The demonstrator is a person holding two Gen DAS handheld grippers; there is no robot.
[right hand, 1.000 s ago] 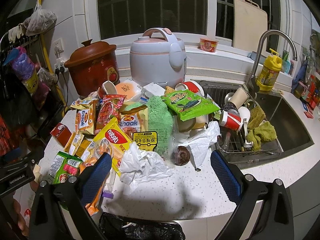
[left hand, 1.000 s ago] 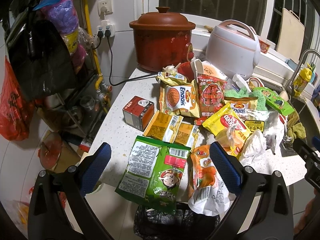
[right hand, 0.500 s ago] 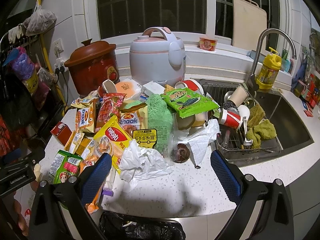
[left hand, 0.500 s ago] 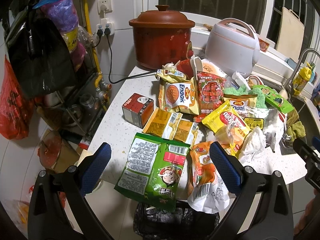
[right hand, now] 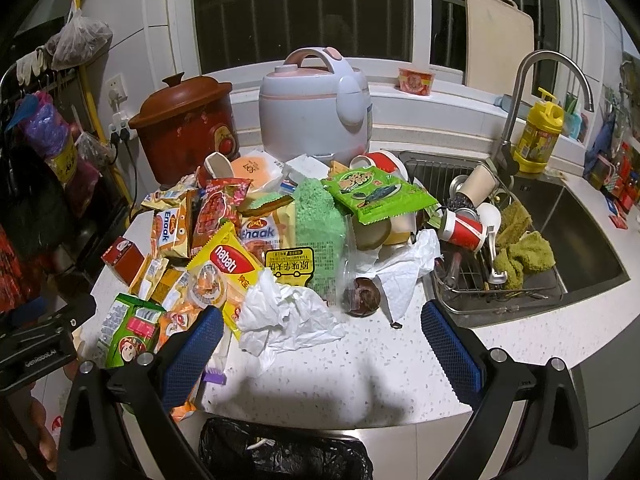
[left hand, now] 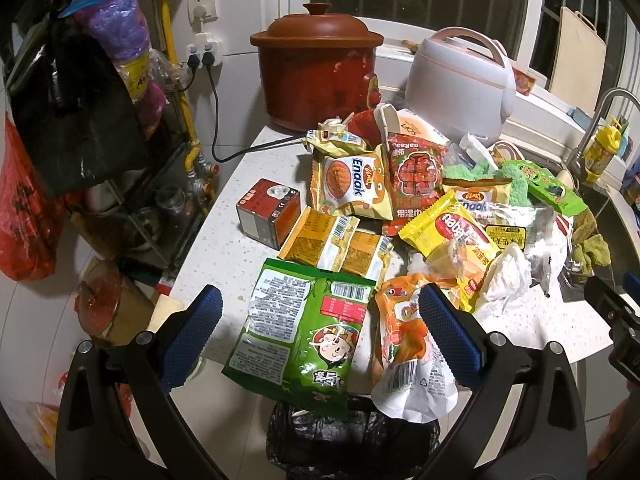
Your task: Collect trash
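- A big pile of snack wrappers (left hand: 404,208) lies on the white counter (right hand: 360,368).
- A green bag (left hand: 304,332) hangs over the counter's edge.
- The bin (left hand: 352,436) below has a black bag inside.
- The left gripper (left hand: 320,336) and right gripper (right hand: 320,344) are wide open, holding nothing.

A big red pot (left hand: 318,68) and a white rice cooker (right hand: 314,106) sit by the window. A yellow bottle (right hand: 538,136) stands near the tap (right hand: 532,92).

Bare bench (right hand: 320,380) lies open between the crumpled tissue (right hand: 280,316) and the near edge, and rightward toward the dish rack (right hand: 492,280). Wrappers (left hand: 400,208) crowd the middle; behind them the clay pot (left hand: 316,72) and rice cooker (right hand: 316,108) block the back.
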